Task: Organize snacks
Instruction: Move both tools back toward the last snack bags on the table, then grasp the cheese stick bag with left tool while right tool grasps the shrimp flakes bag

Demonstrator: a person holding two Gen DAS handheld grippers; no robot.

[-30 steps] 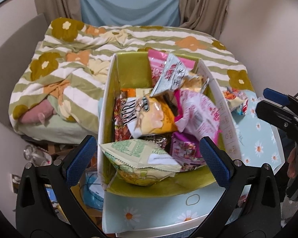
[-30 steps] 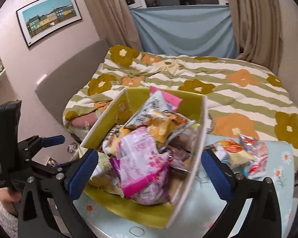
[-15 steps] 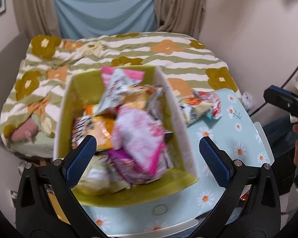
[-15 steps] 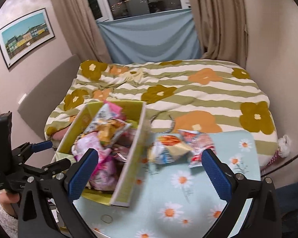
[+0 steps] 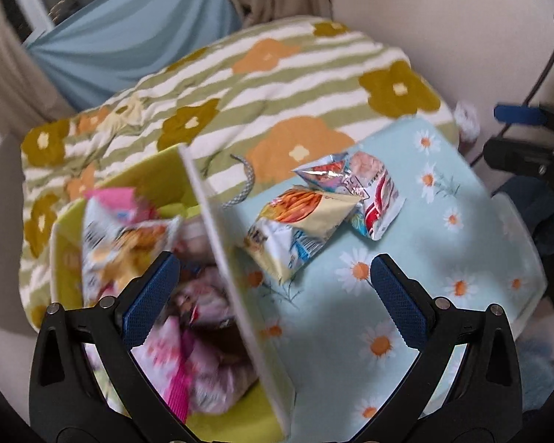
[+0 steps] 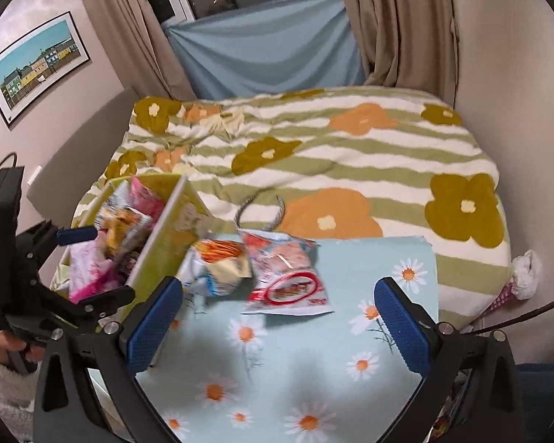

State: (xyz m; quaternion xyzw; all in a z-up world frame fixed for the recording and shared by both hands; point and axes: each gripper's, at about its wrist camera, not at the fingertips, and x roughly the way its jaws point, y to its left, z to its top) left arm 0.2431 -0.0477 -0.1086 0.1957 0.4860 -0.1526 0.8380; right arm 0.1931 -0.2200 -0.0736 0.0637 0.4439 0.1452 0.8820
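Two crinkled foil snack packets (image 6: 262,273) lie unsorted beside the green cardboard box (image 6: 162,254) at the bench's (image 6: 314,369) far edge; both hand-held grippers, left (image 5: 273,299) and right (image 6: 277,323), hover released, likely for pickup.

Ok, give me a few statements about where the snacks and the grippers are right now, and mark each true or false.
1. Two snack packets lie outside the box on the daisy-print tabletop. True: the orange-and-cream crinkly snack bag and the red-and-white foil snack packet.
2. The yellow-green cardboard box is empty. False: it is piled with packets.
3. The right gripper holds the foil packet. False: its fingers are spread and hold nothing.
4. The left gripper is open. True.
5. The two loose packets lie far apart. False: they overlap.
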